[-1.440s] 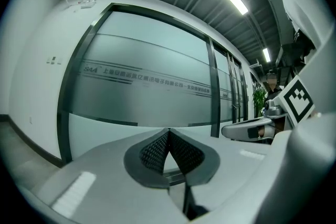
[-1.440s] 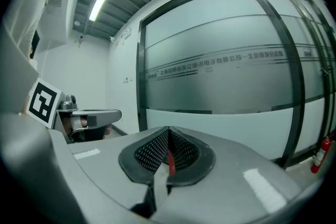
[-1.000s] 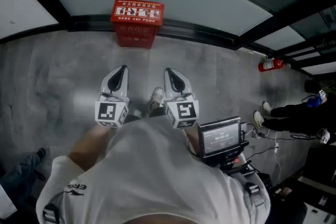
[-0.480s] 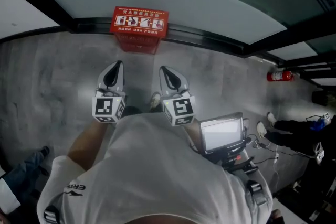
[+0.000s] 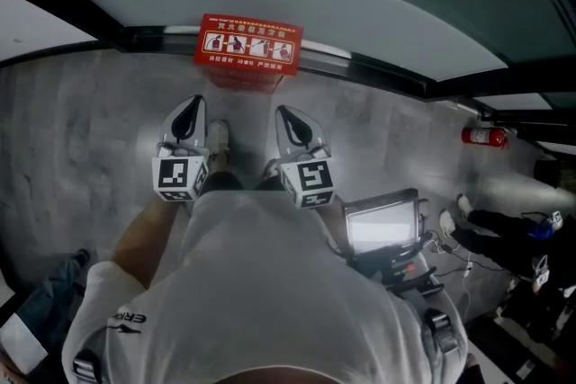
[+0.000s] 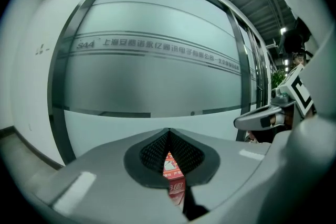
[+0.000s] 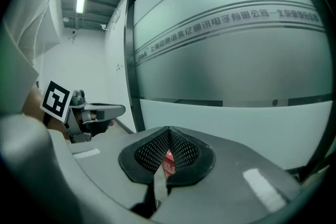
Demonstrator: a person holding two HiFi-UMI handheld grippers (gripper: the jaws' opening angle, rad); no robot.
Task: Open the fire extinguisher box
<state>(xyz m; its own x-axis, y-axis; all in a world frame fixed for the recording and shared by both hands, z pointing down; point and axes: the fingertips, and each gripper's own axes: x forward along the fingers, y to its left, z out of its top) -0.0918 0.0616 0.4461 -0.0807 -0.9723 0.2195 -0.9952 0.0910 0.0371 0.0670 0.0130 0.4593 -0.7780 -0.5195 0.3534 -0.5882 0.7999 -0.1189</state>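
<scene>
A red fire extinguisher box (image 5: 248,50) with a white pictogram strip on its lid stands on the floor against the frosted glass wall, lid down. My left gripper (image 5: 192,111) and right gripper (image 5: 289,118) are held side by side short of the box, both shut and empty, tips pointing toward it. Through the closed jaws of the left gripper view a sliver of the red box (image 6: 173,171) shows, and the right gripper view shows a smaller red sliver (image 7: 168,161). The right gripper (image 6: 260,119) appears at the right of the left gripper view, the left gripper (image 7: 97,113) at the left of the right one.
A red fire extinguisher (image 5: 484,137) lies on the grey floor at the right by the wall. A small lit screen on a rig (image 5: 382,223) hangs at my right hip. Another person's legs and shoes (image 5: 468,225) are at the far right, and cables lie near them.
I have stepped closer to the wall: the red box sits lower and larger in the head view. Both grippers stay shut and side by side, now nearer the box.
</scene>
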